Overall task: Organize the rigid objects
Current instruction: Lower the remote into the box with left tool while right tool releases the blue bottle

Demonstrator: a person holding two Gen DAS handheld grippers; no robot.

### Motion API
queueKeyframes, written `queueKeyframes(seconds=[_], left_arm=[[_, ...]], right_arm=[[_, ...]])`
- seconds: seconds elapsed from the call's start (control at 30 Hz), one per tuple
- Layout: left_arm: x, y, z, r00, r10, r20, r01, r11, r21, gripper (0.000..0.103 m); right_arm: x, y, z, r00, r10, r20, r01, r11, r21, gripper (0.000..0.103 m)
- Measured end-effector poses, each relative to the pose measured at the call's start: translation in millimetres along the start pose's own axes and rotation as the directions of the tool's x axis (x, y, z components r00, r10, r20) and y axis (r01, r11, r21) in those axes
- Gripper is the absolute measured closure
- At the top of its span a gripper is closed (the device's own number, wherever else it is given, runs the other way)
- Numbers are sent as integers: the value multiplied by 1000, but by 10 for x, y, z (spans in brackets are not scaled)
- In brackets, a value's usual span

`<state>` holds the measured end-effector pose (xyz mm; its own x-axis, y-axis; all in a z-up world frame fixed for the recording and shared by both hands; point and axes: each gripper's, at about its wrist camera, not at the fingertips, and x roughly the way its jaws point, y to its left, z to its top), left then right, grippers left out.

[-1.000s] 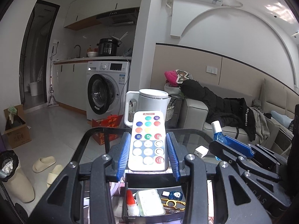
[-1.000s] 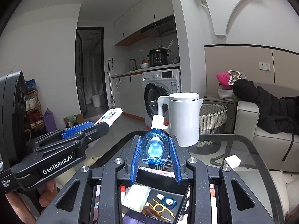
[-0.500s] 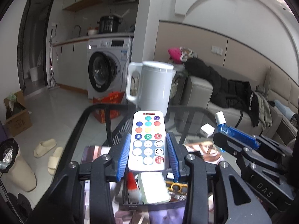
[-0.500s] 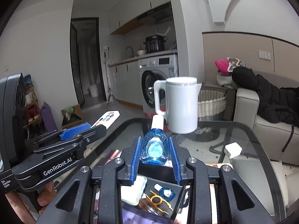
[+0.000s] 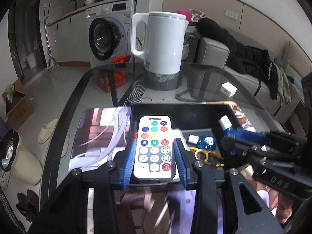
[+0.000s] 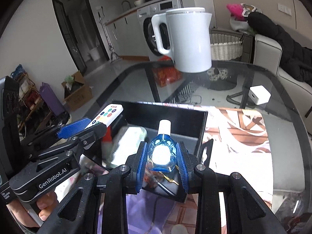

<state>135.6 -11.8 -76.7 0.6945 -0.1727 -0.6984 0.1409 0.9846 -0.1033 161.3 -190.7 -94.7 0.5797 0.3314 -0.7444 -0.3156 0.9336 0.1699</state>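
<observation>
My left gripper [image 5: 154, 152] is shut on a white remote control [image 5: 154, 146] with coloured buttons, held over the left part of a black open box [image 5: 175, 110]. My right gripper [image 6: 161, 156] is shut on a small blue bottle with a white cap [image 6: 160, 152], held over the same box [image 6: 167, 111]. The bottle [image 5: 226, 125] and the right gripper show at the right of the left wrist view. The remote [image 6: 106, 117] shows at the left of the right wrist view. In the box lie another small blue bottle [image 5: 206, 141], a gold tool [image 5: 202, 154] and a pale green case [image 6: 126, 144].
The box sits on a printed mat [image 6: 237, 136] on a glass table [image 6: 288, 117]. A white kettle [image 5: 161, 42] stands at the table's far side. A white charger cube [image 6: 259, 94] with a cable lies at the far right. A washing machine [image 5: 109, 37] and a sofa [image 5: 234, 66] are beyond.
Both grippers have tilted down and moved forward over the box, each still holding its object. The box and mat now fill the lower part of both views.
</observation>
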Motion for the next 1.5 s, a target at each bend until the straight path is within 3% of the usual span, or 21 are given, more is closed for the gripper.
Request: queueKeyframes(seconds=[0.27, 0.5, 0.87, 1.17, 1.33, 1.5], left_arm=[[-115, -132, -132, 998, 13, -56, -12, 1000, 26, 66], [-105, -105, -97, 995, 23, -93, -22, 1000, 17, 65], [-77, -83, -58, 993, 14, -114, -14, 1000, 0, 64], [-191, -94, -34, 998, 3, -65, -3, 1000, 1, 45], [-256, -86, -10, 999, -3, -38, 2, 1000, -12, 43], [-289, -35, -12, 999, -20, -43, 18, 998, -53, 33]], right_arm=[[-22, -23, -40, 999, -18, -34, 17, 999, -44, 73], [8, 135, -98, 991, -11, -132, 2, 997, -71, 73], [46, 156, -88, 988, -19, -150, 10, 998, -60, 73], [-54, 145, -80, 993, -8, -117, 3, 999, -44, 72], [-144, 143, -81, 996, -9, -88, 5, 999, -37, 70], [-209, 130, -74, 996, -13, -84, 11, 1000, -26, 67]])
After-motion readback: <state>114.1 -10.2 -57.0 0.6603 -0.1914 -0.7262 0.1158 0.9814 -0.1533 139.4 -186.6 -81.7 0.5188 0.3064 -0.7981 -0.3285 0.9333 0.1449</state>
